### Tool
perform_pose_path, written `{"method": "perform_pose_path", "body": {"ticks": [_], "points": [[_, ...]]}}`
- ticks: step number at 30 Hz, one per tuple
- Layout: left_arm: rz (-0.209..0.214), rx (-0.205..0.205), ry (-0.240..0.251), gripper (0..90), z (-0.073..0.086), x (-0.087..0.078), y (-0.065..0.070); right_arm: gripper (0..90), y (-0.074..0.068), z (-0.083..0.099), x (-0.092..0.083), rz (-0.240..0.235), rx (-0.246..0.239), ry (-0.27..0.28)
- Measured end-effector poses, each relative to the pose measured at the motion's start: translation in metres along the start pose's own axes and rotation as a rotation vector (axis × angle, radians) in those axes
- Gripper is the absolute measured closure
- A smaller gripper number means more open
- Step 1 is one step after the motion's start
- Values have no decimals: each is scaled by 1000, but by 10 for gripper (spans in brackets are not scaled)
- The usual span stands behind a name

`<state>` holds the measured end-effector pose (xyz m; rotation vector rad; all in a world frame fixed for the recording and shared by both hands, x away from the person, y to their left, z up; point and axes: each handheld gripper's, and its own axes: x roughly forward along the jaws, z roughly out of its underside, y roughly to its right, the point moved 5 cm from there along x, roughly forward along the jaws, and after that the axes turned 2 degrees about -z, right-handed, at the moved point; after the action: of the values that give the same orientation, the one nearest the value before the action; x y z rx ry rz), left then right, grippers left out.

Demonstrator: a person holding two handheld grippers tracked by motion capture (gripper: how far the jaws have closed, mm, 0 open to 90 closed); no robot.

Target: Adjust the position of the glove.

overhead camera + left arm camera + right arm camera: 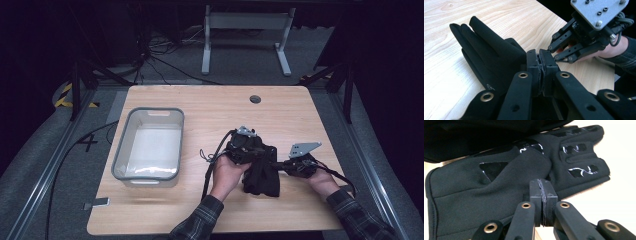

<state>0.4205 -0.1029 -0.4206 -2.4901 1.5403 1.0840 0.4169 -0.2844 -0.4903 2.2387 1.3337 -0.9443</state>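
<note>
Black gloves (262, 177) lie in a heap on the wooden table (210, 105), near its front right. My left gripper (264, 154) reaches in from the left and is shut on a glove's cuff. In the left gripper view that glove (486, 52) stretches away with its fingers pointing up and left, and the left gripper (541, 58) has its pads pressed together on the fabric. My right gripper (278, 165) comes in from the right. In the right gripper view, the right gripper (543, 188) pinches a thin edge of a glove (506, 175) with glossy grip patches. Dark fabric (474, 135) overlaps that glove's top.
A clear plastic bin (149, 146) stands on the left half of the table. A round cable hole (255, 99) sits near the far edge. The right gripper (564, 51), with its grey plate, shows close by in the left gripper view. A white desk frame (245, 35) stands beyond.
</note>
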Motion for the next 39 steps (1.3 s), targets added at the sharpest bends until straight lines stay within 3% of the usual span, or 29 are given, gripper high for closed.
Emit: {"method": "perform_pose_path", "body": {"ticks": [8, 13, 16, 20, 35, 37, 39], "points": [[4, 0, -12, 877, -2, 9, -1, 900, -3, -3, 4, -2, -13, 4], [-2, 9, -12, 877, -2, 9, 1, 900, 4, 0, -14, 25, 4, 31], [5, 10, -13, 877, -3, 12, 2, 900, 9, 9, -16, 25, 22, 11], [8, 20, -22, 877, -4, 17, 7, 900, 7, 12, -9, 13, 11, -22], [53, 51, -98, 866, 7, 56, 17, 899, 3, 11, -7, -7, 5, -7], [71, 48, -95, 853, 8, 57, 19, 855, 5, 12, -10, 4, 7, -7], [64, 57, -86, 796, 7, 55, 19, 816, 7, 12, -15, 15, 19, 2]]}}
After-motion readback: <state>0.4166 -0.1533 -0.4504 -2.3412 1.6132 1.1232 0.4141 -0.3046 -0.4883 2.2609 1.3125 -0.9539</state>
